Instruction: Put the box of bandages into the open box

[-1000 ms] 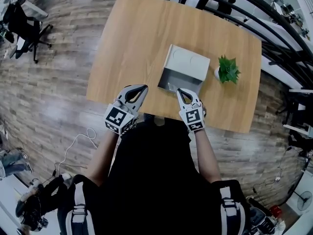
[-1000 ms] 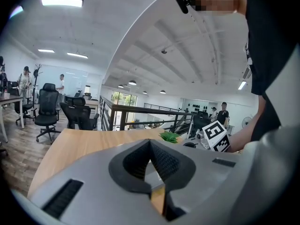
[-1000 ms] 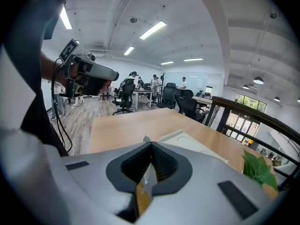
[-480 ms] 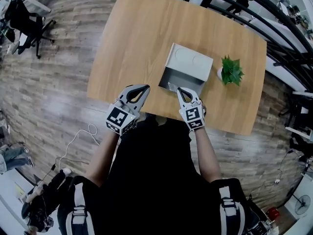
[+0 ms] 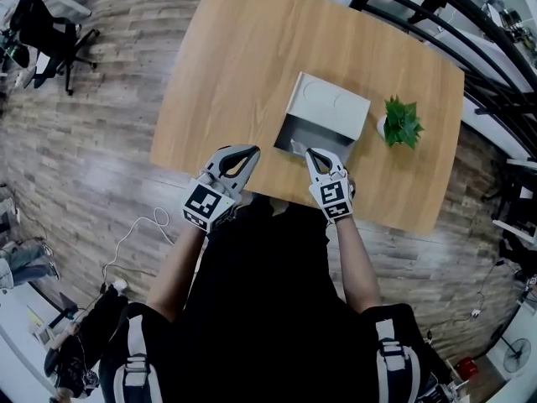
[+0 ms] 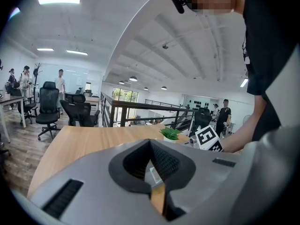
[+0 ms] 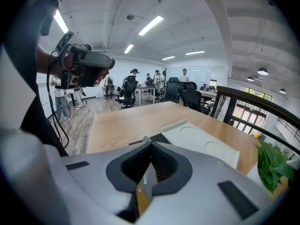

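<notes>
Facing the open box, whose shadowed inside is unreadable, left claw and right claw are both clenched.

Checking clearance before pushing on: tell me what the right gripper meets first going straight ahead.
The open box: the right gripper points at its near side, seemingly just past the jaws; the exact gap is unclear.
</notes>
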Demonstrator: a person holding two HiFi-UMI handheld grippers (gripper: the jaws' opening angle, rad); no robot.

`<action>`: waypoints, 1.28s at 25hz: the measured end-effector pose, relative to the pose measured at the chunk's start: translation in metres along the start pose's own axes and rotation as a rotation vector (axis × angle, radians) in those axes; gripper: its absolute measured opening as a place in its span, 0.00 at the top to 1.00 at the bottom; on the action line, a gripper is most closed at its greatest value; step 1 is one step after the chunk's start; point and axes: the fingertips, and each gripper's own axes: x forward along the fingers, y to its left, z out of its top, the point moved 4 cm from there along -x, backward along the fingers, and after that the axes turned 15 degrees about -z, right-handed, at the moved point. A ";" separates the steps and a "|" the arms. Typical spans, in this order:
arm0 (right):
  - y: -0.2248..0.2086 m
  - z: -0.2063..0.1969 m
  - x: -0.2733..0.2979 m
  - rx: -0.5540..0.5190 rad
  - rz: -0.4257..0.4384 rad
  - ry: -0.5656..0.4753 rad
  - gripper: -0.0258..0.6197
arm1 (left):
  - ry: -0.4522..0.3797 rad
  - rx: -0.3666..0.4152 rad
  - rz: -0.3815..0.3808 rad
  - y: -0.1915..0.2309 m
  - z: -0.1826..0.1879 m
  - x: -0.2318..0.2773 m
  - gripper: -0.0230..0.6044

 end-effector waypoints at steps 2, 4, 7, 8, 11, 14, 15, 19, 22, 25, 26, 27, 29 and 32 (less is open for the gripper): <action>-0.002 -0.002 0.004 0.007 -0.001 0.007 0.92 | 0.005 0.002 0.001 0.001 0.000 0.000 0.93; -0.002 -0.004 0.007 0.011 0.004 0.016 0.92 | 0.011 0.003 0.002 0.002 0.001 -0.001 0.93; -0.001 -0.012 0.013 0.010 0.017 0.026 0.92 | 0.017 0.002 0.004 0.003 0.000 -0.001 0.93; -0.001 -0.014 0.014 0.030 0.022 0.033 0.92 | 0.020 0.002 0.004 0.003 -0.001 -0.001 0.93; -0.001 -0.017 0.017 0.095 0.027 0.045 0.92 | 0.021 -0.002 0.000 0.002 -0.002 0.001 0.93; -0.002 -0.022 0.021 0.109 0.027 0.058 0.92 | 0.018 -0.005 -0.004 0.002 -0.001 0.003 0.93; -0.002 -0.024 0.022 0.111 0.027 0.065 0.92 | 0.020 -0.002 -0.006 0.001 0.000 0.004 0.93; -0.002 -0.029 0.026 0.118 0.024 0.082 0.92 | 0.025 0.002 -0.016 0.001 0.001 0.006 0.93; -0.004 -0.029 0.028 0.115 0.018 0.090 0.92 | 0.028 0.004 -0.020 0.002 0.001 0.008 0.93; -0.006 -0.032 0.032 0.107 0.015 0.101 0.92 | 0.025 0.003 -0.023 0.004 0.001 0.010 0.93; -0.005 -0.034 0.033 0.107 0.015 0.105 0.92 | 0.023 0.000 -0.022 0.004 0.001 0.010 0.93; -0.004 -0.036 0.033 0.107 0.017 0.110 0.92 | 0.021 -0.002 -0.022 0.004 0.001 0.010 0.93; -0.004 -0.040 0.034 0.109 0.016 0.127 0.92 | 0.014 -0.004 -0.023 0.003 0.001 0.011 0.93; -0.007 -0.041 0.034 0.107 0.001 0.158 0.92 | 0.008 -0.005 -0.023 0.004 0.003 0.011 0.93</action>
